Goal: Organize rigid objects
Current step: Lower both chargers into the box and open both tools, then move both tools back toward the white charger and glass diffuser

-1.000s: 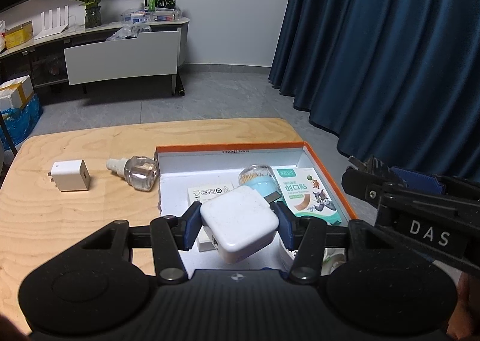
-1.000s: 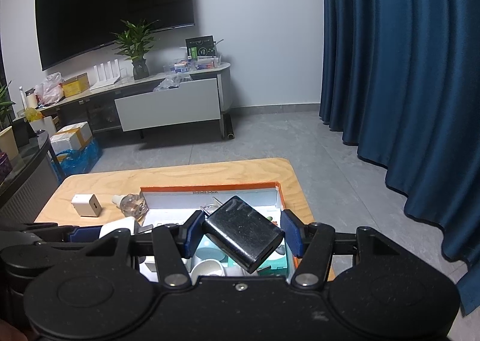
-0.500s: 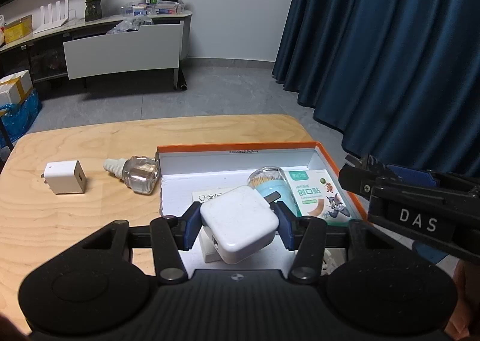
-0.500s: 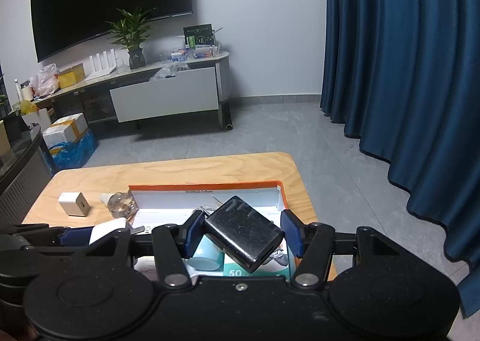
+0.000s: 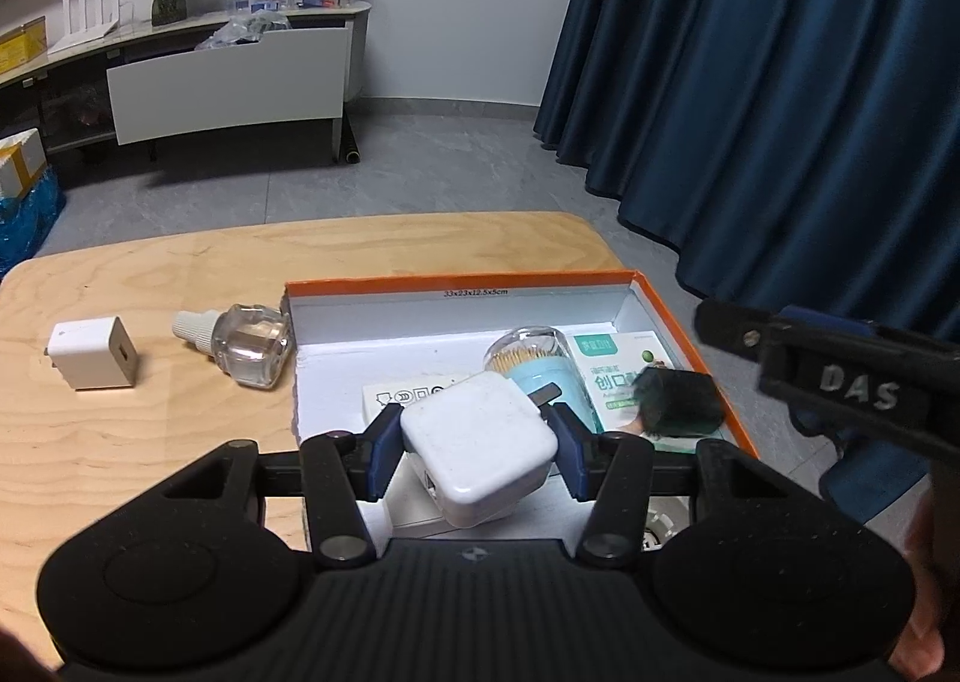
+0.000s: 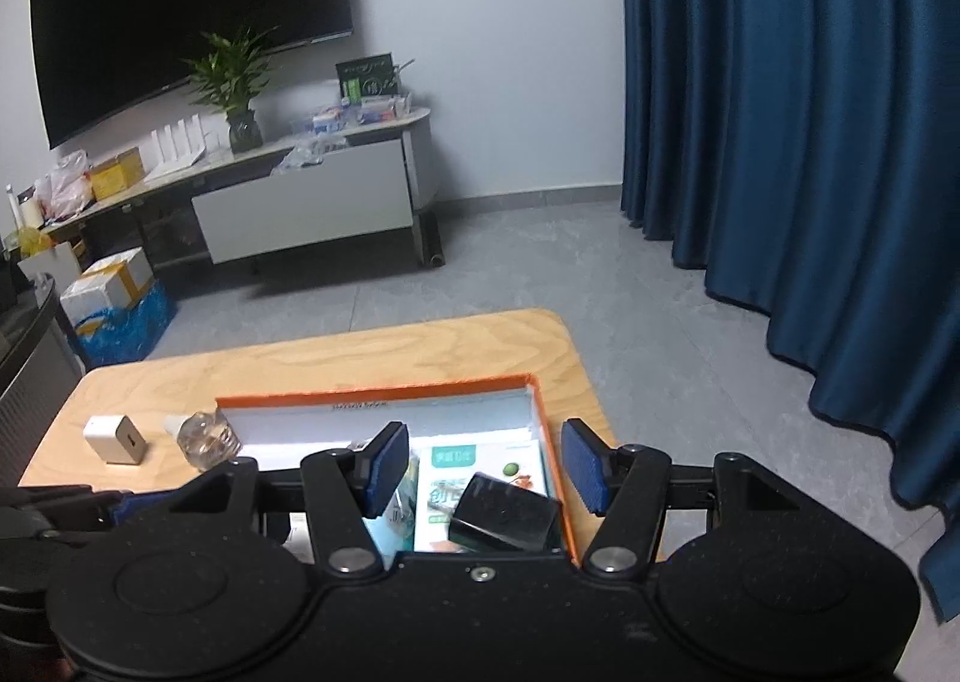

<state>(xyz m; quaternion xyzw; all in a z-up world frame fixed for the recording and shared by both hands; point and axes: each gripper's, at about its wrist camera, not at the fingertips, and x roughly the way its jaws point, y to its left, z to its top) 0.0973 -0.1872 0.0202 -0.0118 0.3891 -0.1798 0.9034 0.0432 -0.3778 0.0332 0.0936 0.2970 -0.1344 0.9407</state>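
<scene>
Over the box's (image 6: 549,430) right side the right gripper (image 6: 483,469) had just spread and dropped the black charger (image 6: 501,514) inside, so only the white charger (image 5: 477,436), pinched in the left gripper (image 5: 477,451), awaited placing.

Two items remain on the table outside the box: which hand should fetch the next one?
Right. The right gripper is open and empty, its black adapter released in the orange box. The left gripper is clamped on a white charger.

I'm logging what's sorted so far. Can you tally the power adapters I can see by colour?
White adapters: 2, one in the left gripper, one on the table.
Black adapters: 1, lying in the orange box below the right gripper.
Total: 3
</scene>
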